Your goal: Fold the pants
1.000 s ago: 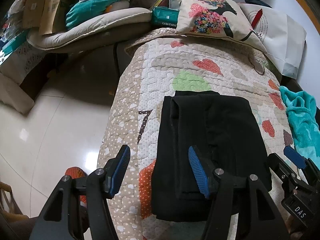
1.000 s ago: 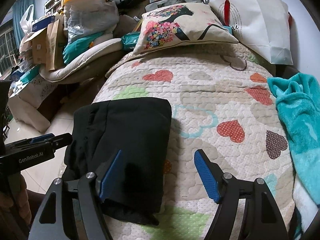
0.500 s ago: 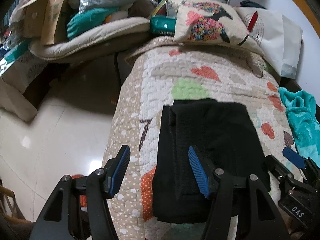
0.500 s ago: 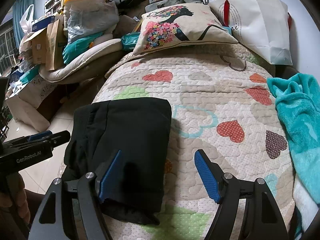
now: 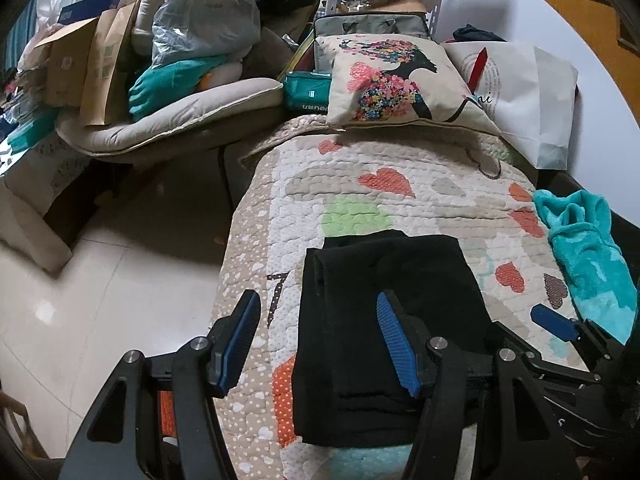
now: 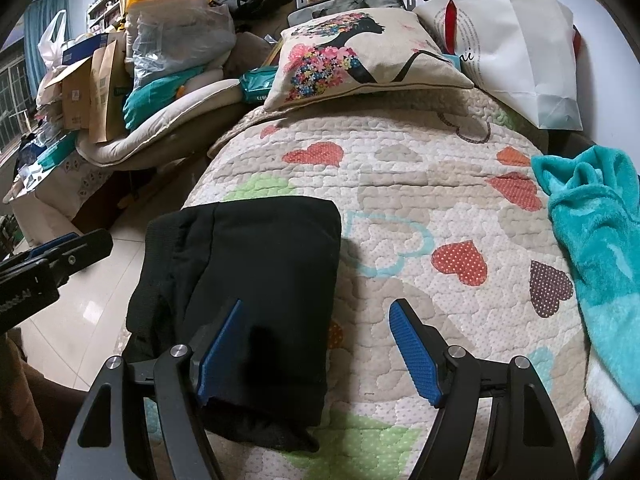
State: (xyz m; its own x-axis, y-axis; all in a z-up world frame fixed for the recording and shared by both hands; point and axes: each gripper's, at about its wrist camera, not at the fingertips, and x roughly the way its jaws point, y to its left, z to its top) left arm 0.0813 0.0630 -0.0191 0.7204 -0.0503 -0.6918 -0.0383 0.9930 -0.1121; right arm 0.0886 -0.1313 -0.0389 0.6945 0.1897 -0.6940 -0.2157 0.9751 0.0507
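Two open claws, left claw (image 5: 318,344) and right claw (image 6: 316,354), grip nothing as we judge the black pants (image 5: 384,320), folded on the bed quilt (image 6: 420,184), soft, light, best pinched at near corners.

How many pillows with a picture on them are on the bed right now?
1. The flower-print pillow lies at the far end of the quilt, beside the white paper bag. The clutter behind it may hide others.

A bed with a heart quilt (image 5: 384,200)

Folded black pants (image 5: 384,296) lie flat on the quilt. A flower pillow (image 5: 396,84) sits at the far end, and a fuzzy teal blanket (image 6: 592,240) lies along one side.
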